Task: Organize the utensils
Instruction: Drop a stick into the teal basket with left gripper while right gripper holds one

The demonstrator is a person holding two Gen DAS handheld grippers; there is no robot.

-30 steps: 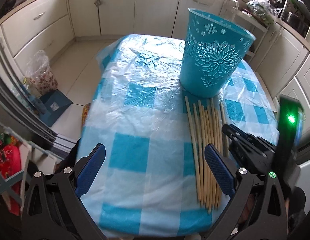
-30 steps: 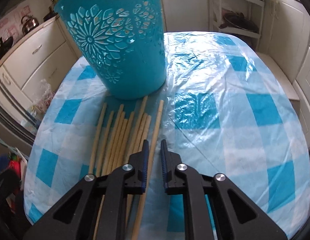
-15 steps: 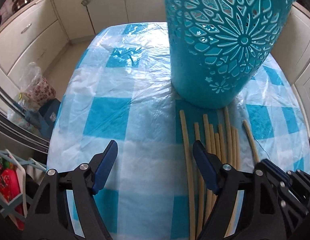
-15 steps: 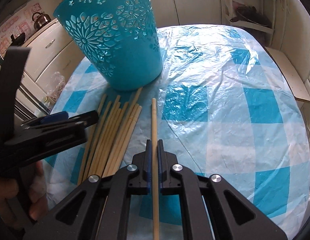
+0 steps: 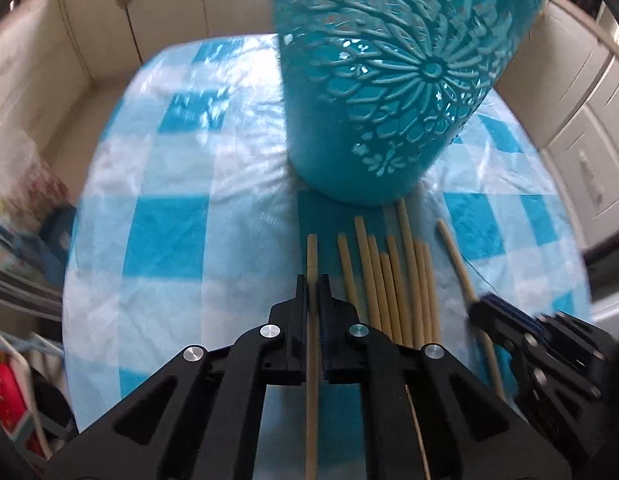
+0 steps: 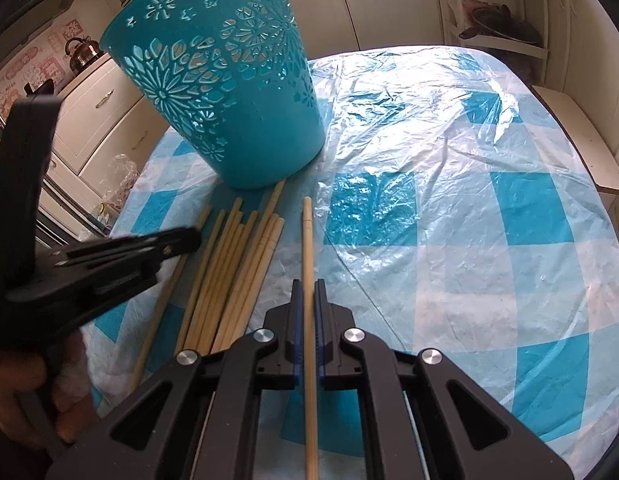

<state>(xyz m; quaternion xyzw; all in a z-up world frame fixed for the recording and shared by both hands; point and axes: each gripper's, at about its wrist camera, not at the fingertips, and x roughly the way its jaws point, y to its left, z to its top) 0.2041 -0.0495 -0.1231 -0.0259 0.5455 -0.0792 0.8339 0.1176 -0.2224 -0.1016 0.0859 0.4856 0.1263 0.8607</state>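
Observation:
A tall teal cut-out basket [image 5: 389,100] stands upright on the checked tablecloth [image 6: 449,220]. Several wooden chopsticks [image 5: 393,280] lie side by side in front of it. My left gripper [image 5: 312,280] is closing its jaws tight on the leftmost chopstick [image 5: 312,252], whose far end rests on the cloth. My right gripper [image 6: 307,286] is shut on the rightmost chopstick [image 6: 307,240], set apart from the bundle [image 6: 233,260]. Each gripper shows in the other's view: the left gripper [image 6: 189,238] and the right gripper [image 5: 485,308].
Clear plastic film covers the blue-and-white cloth. Cream kitchen cabinets [image 6: 109,104] surround the table, with a kettle [image 6: 83,50] on the counter and an open shelf [image 6: 497,36] at the back. A plastic bag [image 6: 119,176] sits on the floor left of the table. A hand [image 6: 49,392] holds the left gripper.
My left gripper moved in toward the basket and down, then shut on the leftmost chopstick. The right gripper stayed shut on its chopstick and drew it slightly away from the bundle.

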